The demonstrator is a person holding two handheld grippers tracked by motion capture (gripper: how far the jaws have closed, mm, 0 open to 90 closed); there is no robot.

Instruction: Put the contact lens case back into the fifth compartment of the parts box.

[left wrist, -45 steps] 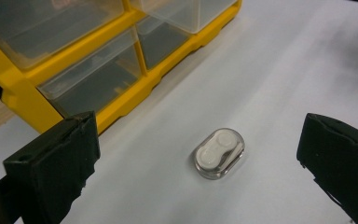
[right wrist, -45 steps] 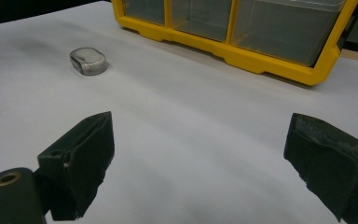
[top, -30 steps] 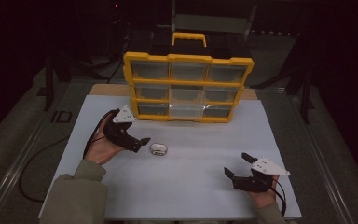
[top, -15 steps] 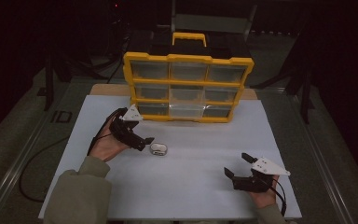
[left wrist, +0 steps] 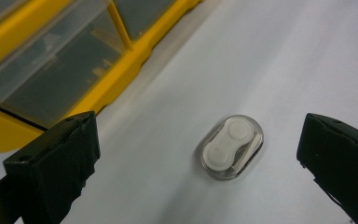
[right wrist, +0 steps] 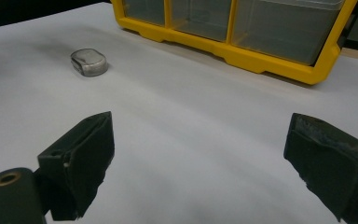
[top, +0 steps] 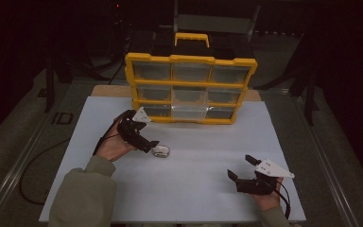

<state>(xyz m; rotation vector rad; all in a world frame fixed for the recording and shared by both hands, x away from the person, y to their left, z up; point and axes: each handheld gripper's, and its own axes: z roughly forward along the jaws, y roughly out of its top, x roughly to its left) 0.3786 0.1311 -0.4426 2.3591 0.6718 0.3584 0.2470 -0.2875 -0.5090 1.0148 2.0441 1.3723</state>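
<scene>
While spread wide, left claw (left wrist: 198,154) flanks small clear case (left wrist: 232,146), untouched.

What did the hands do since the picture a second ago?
The left tool slid forward and toward the small clear case until its open jaws reached it; nothing is gripped yet. The case, the yellow organizer box and the open right tool stayed where they were.
</scene>
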